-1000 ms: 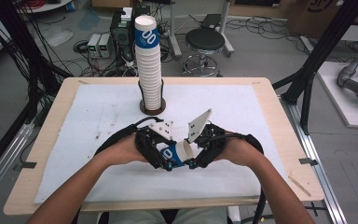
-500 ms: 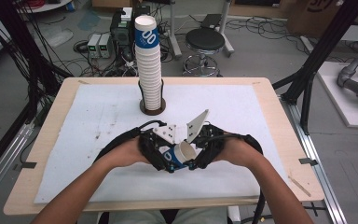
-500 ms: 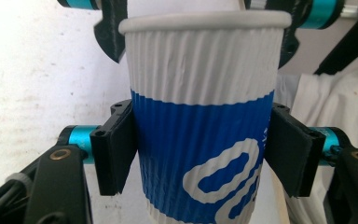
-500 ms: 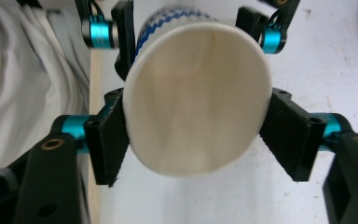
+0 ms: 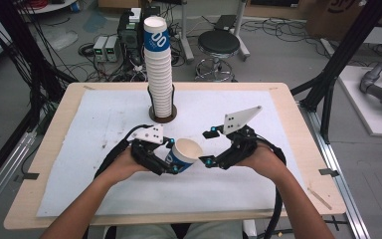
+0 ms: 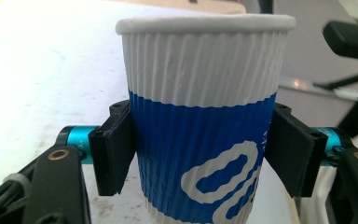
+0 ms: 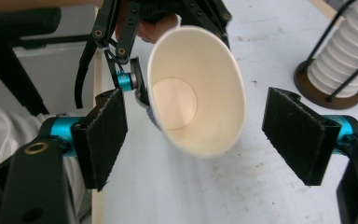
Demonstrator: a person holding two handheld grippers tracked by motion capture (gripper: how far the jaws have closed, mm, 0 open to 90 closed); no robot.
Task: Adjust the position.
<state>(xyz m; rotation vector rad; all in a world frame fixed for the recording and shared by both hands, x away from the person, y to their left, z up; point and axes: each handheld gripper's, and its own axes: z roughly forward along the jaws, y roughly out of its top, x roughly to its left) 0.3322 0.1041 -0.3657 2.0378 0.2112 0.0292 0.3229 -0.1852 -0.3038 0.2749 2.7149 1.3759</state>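
a person sits at a table with a gripper in each hand, and a single blue and white paper cup (image 5: 183,155) hangs in the air between them, low over the white mat (image 5: 104,114), tilted so its open mouth points toward the right hand. the left gripper (image 5: 173,158) is clenched on the cup's blue band, one pad against each side. the right gripper (image 5: 208,148) has just been opening its jaws and has drawn away: a second ago both grippers were bunched tight around the cup, and now the right one stands apart from the rim with nothing between its pads. it looks as though the cup has been handed over, so the left hand alone now carries it, perhaps toward the tall stack of cups (image 5: 158,69) in the wire holder near the table's far edge. the left gripper view shows the ribbed wall of the cup (image 6: 200,116) squeezed between black pads (image 6: 114,149). the right gripper view looks straight into the cup (image 7: 193,88), showing its bare, empty bottom.
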